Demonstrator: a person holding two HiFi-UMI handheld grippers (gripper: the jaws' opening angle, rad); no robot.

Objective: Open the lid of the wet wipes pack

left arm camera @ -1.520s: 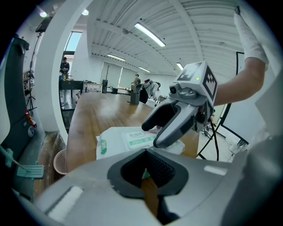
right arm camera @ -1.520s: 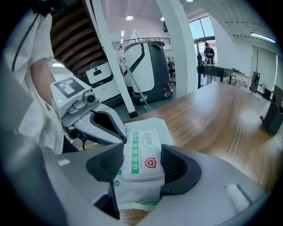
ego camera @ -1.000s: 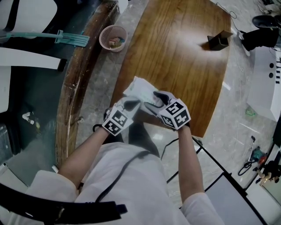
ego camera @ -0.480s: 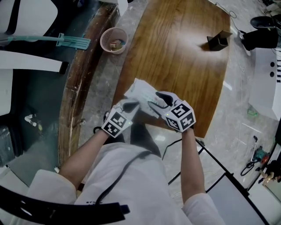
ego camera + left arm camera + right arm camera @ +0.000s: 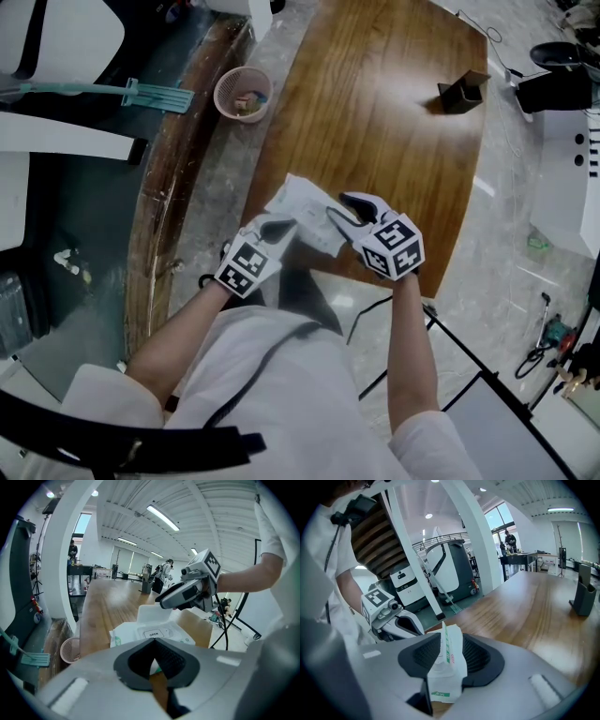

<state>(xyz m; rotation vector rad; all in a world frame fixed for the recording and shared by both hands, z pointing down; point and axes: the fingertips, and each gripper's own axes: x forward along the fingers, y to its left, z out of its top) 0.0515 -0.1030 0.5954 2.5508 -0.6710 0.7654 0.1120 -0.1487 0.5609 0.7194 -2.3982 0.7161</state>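
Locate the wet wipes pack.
The wet wipes pack is mid head view, at the table's near edge, between left gripper and right gripper, whose jaws have just been closing on it.

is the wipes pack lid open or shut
Shut: in the left gripper view the lid lies flat on top of the wet wipes pack, not lifted.

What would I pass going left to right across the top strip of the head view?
Teal plastic long-handled tool → pink round mesh basket → dark box-shaped holder.
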